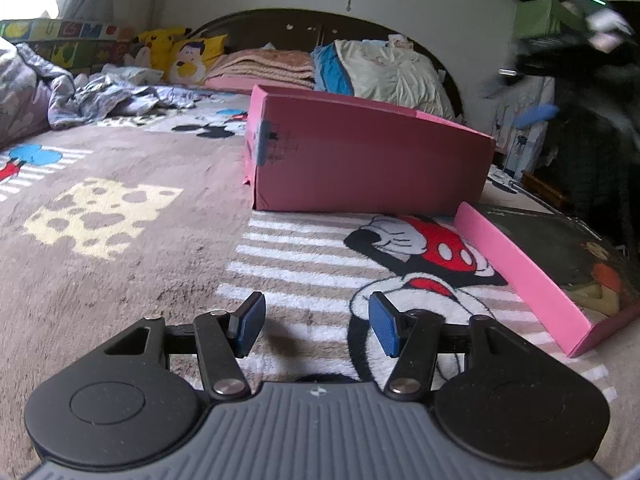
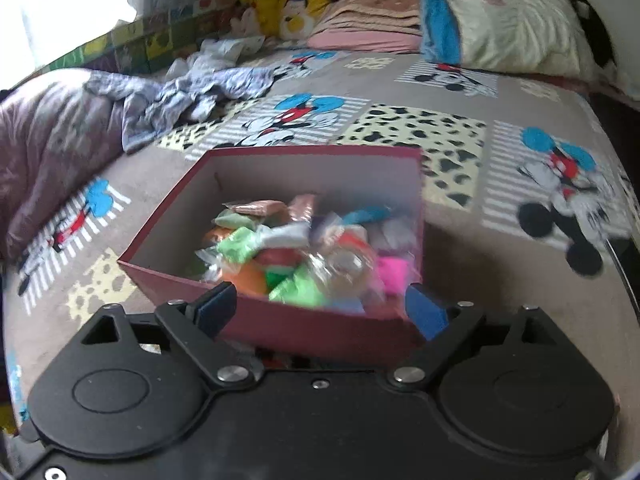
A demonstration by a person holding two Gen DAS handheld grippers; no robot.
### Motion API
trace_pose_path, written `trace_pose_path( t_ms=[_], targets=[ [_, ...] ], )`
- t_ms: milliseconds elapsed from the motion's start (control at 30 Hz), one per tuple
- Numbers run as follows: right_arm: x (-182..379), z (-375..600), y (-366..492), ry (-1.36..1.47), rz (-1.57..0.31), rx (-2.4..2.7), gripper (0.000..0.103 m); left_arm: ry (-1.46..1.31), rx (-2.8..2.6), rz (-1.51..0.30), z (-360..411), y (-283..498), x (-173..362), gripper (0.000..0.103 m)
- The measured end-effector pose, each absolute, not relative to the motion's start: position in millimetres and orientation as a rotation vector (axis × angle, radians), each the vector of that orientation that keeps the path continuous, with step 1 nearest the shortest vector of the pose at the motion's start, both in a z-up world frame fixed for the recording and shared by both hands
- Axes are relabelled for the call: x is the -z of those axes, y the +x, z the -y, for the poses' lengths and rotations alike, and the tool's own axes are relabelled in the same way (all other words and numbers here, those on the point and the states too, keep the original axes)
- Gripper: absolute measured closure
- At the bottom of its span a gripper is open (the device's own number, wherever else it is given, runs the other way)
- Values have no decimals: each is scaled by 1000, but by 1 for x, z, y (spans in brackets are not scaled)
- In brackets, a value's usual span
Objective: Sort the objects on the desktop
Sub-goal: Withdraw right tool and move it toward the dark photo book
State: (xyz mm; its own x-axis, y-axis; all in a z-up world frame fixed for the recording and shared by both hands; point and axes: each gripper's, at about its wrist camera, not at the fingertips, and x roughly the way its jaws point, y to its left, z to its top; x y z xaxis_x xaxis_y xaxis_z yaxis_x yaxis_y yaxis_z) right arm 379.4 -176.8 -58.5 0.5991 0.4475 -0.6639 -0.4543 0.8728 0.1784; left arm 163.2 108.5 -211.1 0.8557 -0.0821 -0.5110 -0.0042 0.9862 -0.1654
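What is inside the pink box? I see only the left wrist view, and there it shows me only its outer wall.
Observer: The right wrist view looks down into the pink box: it is open on top and holds a heap of small bags, green, orange, pink and others.
Operator: Does the right gripper hold one of them?
Observer: No. The right gripper is open, with nothing between its pads.
Operator: Is the box full?
Observer: No. The heap lies toward its right side; the inner wall on the left is bare.
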Motion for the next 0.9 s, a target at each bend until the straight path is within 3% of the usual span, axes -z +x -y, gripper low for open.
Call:
trace_pose_path(
  t_ms=[400, 900],
  targets=[
    [89, 310, 300, 143, -738, -344, 6, -169, 37, -602, -108, 171, 216, 38],
    [138, 404, 258, 320, -694, -136, 5, -251, 115, -663, -64, 175, 189, 37]
  ],
)
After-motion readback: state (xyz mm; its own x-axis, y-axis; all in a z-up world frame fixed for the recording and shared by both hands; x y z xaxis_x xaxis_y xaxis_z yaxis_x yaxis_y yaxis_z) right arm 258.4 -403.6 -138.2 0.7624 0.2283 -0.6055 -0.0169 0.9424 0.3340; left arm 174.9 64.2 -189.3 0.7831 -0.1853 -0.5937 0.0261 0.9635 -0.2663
